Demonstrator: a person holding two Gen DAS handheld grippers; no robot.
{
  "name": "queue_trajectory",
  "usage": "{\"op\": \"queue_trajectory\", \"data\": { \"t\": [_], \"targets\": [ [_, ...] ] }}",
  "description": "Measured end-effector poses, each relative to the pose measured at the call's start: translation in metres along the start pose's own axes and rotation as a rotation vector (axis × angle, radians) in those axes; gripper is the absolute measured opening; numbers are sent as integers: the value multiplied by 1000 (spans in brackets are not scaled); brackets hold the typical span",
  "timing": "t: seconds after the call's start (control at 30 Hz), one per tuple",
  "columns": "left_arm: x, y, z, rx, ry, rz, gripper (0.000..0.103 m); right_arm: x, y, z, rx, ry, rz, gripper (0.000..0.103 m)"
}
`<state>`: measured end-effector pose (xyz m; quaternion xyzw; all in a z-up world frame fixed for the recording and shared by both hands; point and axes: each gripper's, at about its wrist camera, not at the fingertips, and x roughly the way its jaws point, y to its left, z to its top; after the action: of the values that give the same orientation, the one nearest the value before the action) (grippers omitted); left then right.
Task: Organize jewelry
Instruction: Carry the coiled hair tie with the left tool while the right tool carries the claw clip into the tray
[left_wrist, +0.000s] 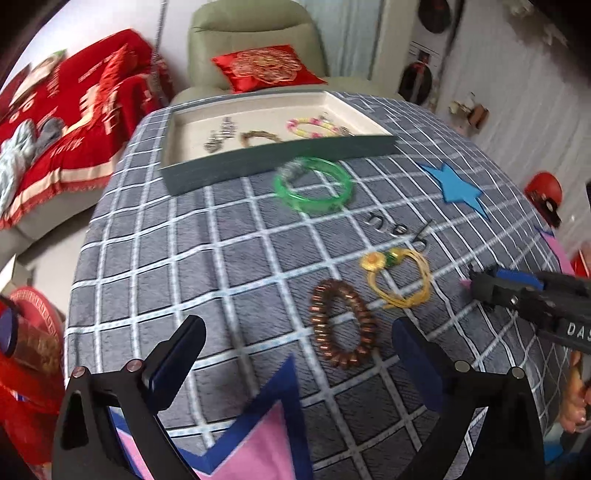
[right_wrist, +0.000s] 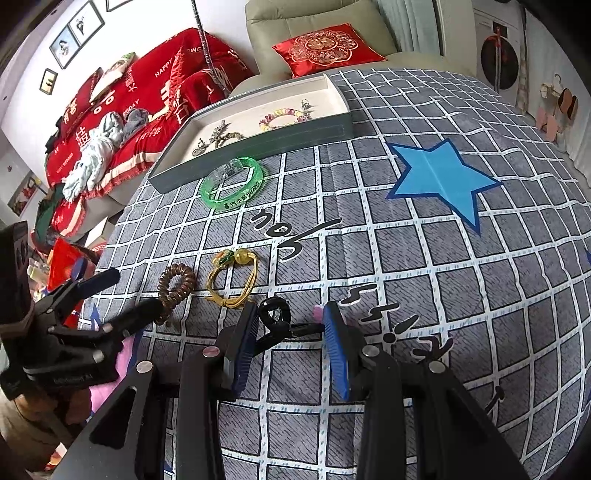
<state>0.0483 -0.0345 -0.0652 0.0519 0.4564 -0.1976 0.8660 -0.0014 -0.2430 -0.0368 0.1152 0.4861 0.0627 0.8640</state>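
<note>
1. Right wrist view: the tray (right_wrist: 258, 138) sits far ahead on the table (right_wrist: 424, 295), already holding some jewelry.
2. The left gripper (left_wrist: 295, 350) hangs spread and empty, with the brown coil bracelet (left_wrist: 341, 323) just ahead, its long axis pointing away.
3. The right gripper (right_wrist: 291, 328) pinches a black clip (right_wrist: 275, 317) lying crosswise between its fingers.

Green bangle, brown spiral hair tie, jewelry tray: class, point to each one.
green bangle (right_wrist: 232, 183): right wrist view, on its near rim.
brown spiral hair tie (left_wrist: 344, 323): left wrist view, on its left coils.
jewelry tray (left_wrist: 280, 155): left wrist view, on its near outer wall.
</note>
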Motion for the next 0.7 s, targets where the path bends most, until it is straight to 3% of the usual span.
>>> {"op": "queue_trajectory", "data": {
  "t": [0.1, 0.2, 0.3, 0.33, 0.37, 0.4, 0.43, 0.47, 0.7],
  "targets": [
    [5, -12, 0, 28, 13, -9, 103, 0, -1, -2, 2, 1, 1, 39],
    [14, -17, -2, 29, 47, -2, 96, -1, -1, -3, 5, -1, 1, 39],
    [13, -19, -2, 48, 33, 18, 74, -2, -3, -3, 10, -6, 1, 39],
    [12, -19, -3, 52, 29, 9, 55, -2, -3, -3, 11, -7, 2, 39],
    [11, -18, -2, 54, 26, -1, 45, -2, -3, -3, 11, -8, 1, 39],
    [11, -16, -2, 48, 28, -16, 45, -2, -3, -3, 12, -10, 0, 39],
    [10, -14, -1, 39, 25, -33, 33, -2, -4, -2, 13, -12, 0, 39],
    [10, -13, -1, 32, 28, -44, 28, -3, -4, -2, 13, -13, 1, 39],
    [1, -6, -1, 1, 8, -84, 28, -6, -2, 3, 8, -24, -2, 39]
  ]
}}
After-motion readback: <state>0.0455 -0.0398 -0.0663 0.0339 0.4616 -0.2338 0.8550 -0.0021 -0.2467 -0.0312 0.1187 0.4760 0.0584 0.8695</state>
